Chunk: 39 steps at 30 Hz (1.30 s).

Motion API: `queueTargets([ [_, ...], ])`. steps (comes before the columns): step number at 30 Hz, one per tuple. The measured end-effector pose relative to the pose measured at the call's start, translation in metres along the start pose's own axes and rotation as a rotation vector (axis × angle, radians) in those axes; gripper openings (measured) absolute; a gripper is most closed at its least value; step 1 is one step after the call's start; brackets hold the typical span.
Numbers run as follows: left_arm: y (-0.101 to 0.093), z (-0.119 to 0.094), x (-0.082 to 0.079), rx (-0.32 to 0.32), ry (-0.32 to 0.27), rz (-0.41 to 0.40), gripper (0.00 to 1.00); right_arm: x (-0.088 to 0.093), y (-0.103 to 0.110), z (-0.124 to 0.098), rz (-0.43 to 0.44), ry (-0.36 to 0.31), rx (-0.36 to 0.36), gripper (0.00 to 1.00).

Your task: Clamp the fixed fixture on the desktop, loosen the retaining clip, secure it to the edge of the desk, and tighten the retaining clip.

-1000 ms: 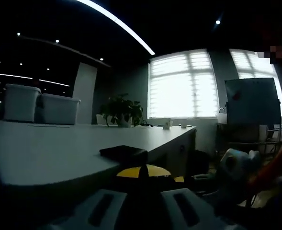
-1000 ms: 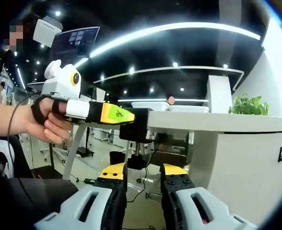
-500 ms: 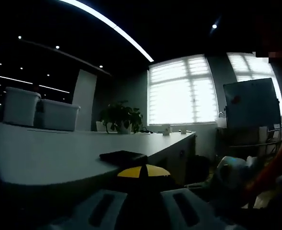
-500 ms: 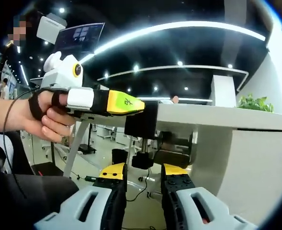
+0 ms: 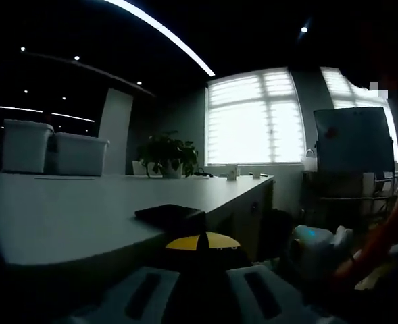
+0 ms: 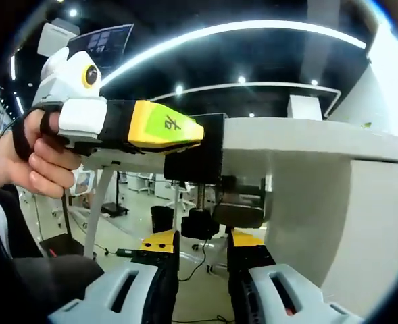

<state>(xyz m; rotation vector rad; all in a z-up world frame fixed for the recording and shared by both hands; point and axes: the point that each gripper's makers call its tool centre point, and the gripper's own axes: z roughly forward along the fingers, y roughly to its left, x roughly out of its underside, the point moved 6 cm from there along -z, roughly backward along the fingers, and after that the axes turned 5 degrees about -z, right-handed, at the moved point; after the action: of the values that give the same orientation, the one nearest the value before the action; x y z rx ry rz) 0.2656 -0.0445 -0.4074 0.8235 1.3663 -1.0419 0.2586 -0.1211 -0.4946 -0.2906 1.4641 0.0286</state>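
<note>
A black clamp fixture [image 6: 202,158] sits over the edge of the white desk [image 6: 307,131]. Its threaded screw [image 6: 202,196] hangs under the desktop and ends in a black knob [image 6: 200,223]. My left gripper [image 6: 199,131], with yellow tips, reaches in from the left and is shut on the fixture's top. In the left gripper view the same gripper [image 5: 199,241] pinches the fixture [image 5: 170,214] lying on the desk [image 5: 57,223]. My right gripper [image 6: 203,239] is open just below the knob, its yellow-tipped jaws on either side and not touching it.
A hand [image 6: 30,162] holds the left gripper. The desk's white side panel [image 6: 347,223] stands right of the clamp, a desk leg [image 6: 101,202] to the left. Two white bins [image 5: 50,148], a potted plant [image 5: 166,156] and a whiteboard [image 5: 351,140] stand farther off.
The right gripper has moved in closer to the clamp, so the knob now sits just above its jaw tips. The left gripper stays shut on the fixture at the desk edge.
</note>
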Motion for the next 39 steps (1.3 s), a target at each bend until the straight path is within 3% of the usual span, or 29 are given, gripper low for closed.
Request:
queueTargets([
  [4, 0.001, 0.001, 0.000, 0.014, 0.006, 0.003, 0.01, 0.001, 0.000, 0.000, 0.121, -0.011, 0.015, 0.26],
  [7, 0.001, 0.002, 0.000, 0.025, 0.005, 0.001, 0.01, -0.002, 0.002, 0.001, 0.034, -0.011, 0.027, 0.26],
  [11, 0.001, 0.004, 0.003, 0.037, -0.011, 0.000, 0.01, -0.003, 0.000, 0.001, 0.056, -0.019, 0.057, 0.26],
  [13, 0.000, 0.006, 0.005, 0.043, -0.023, -0.001, 0.01, -0.009, 0.001, -0.001, 0.002, -0.036, 0.081, 0.26],
  [18, 0.000, 0.008, 0.006, 0.059, -0.043, -0.017, 0.01, -0.014, 0.013, 0.002, -0.032, -0.049, 0.077, 0.24],
  [26, 0.000, 0.011, 0.006, 0.092, -0.029, 0.002, 0.01, -0.012, 0.010, 0.006, -0.021, -0.067, 0.106, 0.20],
  [30, 0.000, 0.011, 0.007, 0.099, -0.031, 0.003, 0.01, -0.012, 0.005, 0.007, -0.032, -0.072, 0.073, 0.19],
  [39, 0.001, 0.011, 0.006, 0.105, -0.027, -0.005, 0.01, -0.010, -0.005, 0.003, -0.042, -0.115, -0.078, 0.17],
])
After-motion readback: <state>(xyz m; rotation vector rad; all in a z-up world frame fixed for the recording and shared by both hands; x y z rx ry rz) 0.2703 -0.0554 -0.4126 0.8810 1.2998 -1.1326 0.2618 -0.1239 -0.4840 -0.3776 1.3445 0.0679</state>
